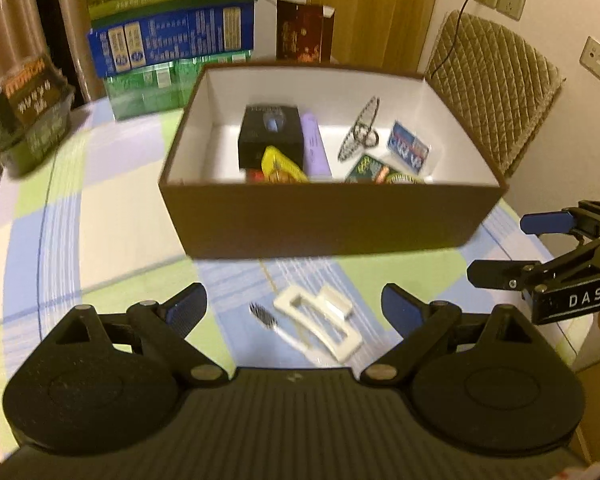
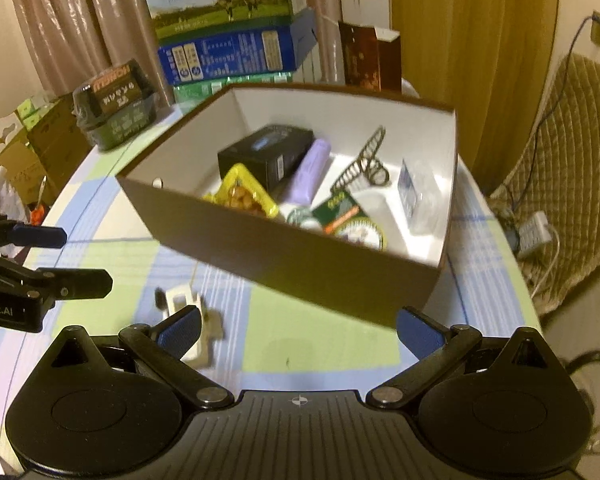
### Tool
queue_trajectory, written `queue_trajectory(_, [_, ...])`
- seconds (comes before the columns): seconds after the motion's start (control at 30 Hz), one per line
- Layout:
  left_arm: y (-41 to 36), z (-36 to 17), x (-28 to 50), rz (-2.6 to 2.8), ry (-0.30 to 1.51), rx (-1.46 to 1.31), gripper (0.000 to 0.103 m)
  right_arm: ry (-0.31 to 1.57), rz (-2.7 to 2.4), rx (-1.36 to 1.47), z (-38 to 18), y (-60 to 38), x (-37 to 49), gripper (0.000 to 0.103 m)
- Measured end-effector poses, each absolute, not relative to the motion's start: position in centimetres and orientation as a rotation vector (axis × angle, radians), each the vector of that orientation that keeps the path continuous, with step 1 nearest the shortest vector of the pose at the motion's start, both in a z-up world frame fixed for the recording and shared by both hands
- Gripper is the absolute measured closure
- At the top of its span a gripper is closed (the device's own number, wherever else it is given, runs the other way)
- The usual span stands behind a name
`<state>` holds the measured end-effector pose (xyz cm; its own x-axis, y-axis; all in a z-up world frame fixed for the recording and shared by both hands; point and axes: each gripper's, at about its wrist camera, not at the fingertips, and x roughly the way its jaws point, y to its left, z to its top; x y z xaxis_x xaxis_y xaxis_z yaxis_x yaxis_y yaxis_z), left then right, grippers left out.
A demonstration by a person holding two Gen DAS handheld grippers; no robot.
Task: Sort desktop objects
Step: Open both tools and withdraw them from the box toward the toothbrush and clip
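A white hair claw clip [image 1: 320, 322] lies on the checked tablecloth with a small dark brush [image 1: 265, 317] just left of it. My left gripper [image 1: 294, 310] is open and empty, its fingers either side of the clip and above it. The clip also shows in the right wrist view [image 2: 188, 316], partly behind my left finger. My right gripper [image 2: 298, 330] is open and empty over bare cloth in front of the brown box [image 2: 300, 264]. The box [image 1: 332, 220] holds a black carton [image 1: 270, 132], a purple tube [image 1: 316, 146], snack packets and a metal clip.
Stacked milk cartons [image 1: 172, 40] and a dark red box [image 1: 304, 32] stand behind the brown box. A wrapped snack tub [image 1: 28, 112] sits far left. A quilted chair [image 1: 496, 92] is on the right. The right gripper shows at the left view's right edge [image 1: 500, 248].
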<state>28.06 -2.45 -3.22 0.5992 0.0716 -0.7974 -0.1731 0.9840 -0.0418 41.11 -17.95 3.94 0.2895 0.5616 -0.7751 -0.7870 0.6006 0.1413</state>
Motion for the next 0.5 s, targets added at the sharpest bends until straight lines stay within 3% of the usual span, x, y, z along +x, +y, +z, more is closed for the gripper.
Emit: queue_trajectory(0.5, [-3.5,-9.7,27.3,0.148,1.060,-0.163,0.011,1.003,0.875,-0.300,0.8,-19.7,40.5,0.002])
